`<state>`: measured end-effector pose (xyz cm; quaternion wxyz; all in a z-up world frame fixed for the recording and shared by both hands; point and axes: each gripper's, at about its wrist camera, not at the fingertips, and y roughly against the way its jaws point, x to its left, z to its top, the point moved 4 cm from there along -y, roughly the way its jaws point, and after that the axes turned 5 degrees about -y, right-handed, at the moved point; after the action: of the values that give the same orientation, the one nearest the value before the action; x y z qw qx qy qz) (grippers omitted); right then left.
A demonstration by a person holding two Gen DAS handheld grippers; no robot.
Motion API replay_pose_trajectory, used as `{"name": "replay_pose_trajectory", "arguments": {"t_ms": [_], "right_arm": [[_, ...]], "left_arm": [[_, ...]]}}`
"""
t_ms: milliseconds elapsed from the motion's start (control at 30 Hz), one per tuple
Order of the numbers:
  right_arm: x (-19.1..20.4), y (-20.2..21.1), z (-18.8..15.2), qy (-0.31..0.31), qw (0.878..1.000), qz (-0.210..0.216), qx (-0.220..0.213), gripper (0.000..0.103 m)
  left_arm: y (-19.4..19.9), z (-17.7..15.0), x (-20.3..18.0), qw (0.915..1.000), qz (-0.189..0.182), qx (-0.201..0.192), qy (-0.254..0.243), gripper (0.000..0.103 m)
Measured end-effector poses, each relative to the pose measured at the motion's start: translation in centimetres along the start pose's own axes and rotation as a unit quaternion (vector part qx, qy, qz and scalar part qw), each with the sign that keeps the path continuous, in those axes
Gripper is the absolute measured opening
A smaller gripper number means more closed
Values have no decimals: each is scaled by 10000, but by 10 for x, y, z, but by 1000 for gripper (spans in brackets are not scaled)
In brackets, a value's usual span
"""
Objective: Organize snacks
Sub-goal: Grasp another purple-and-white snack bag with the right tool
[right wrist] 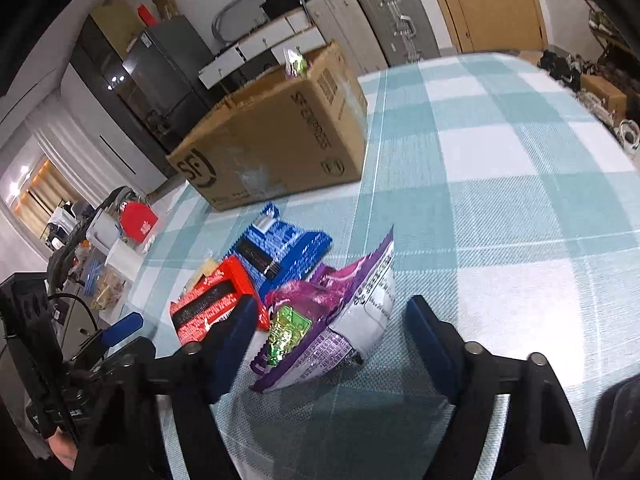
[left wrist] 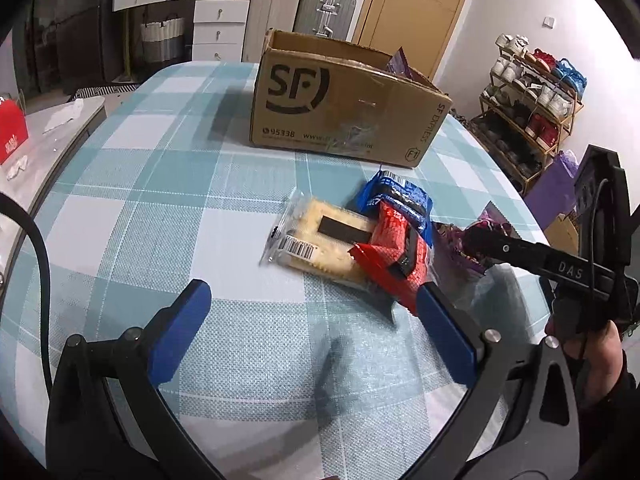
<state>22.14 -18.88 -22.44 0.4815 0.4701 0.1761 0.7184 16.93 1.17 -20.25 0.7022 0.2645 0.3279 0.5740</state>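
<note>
An open SF cardboard box (left wrist: 340,108) stands at the back of the checked table; it also shows in the right wrist view (right wrist: 280,140). In front of it lie a clear cracker pack (left wrist: 316,240), a red packet (left wrist: 392,256) and a blue packet (left wrist: 404,200). The red packet (right wrist: 212,304) and blue packet (right wrist: 284,252) also show in the right wrist view. My left gripper (left wrist: 312,300) is open above the table, its right finger beside the red packet. My right gripper (right wrist: 332,320) is open around a purple snack bag (right wrist: 340,320), which lies between its fingers.
A side counter (left wrist: 52,132) with a red box (left wrist: 10,128) is left of the table. A shoe rack (left wrist: 532,108) stands to the right. Suitcases (left wrist: 324,8) and drawers stand behind the box. A purple packet (left wrist: 400,64) sticks out of the box.
</note>
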Motion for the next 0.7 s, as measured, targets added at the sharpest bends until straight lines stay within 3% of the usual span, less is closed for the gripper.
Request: {"name": "replay_pose_trajectory", "arguments": {"t_ms": [233, 333, 433, 700], "right_arm": [[6, -5, -4, 262, 9996, 48, 96, 49], [0, -3, -5, 108, 9997, 185, 74, 47], [7, -1, -5, 398, 9992, -65, -1, 47], [11, 7, -7, 417, 9990, 137, -72, 47]], "left_arm": [[-2, -2, 0, 10000, -5, 42, 30, 102], [-4, -3, -3, 9999, -42, 104, 2, 102], [-5, -3, -7, 9999, -7, 97, -76, 102], [-2, -4, -9, 9999, 3, 95, -97, 102]]}}
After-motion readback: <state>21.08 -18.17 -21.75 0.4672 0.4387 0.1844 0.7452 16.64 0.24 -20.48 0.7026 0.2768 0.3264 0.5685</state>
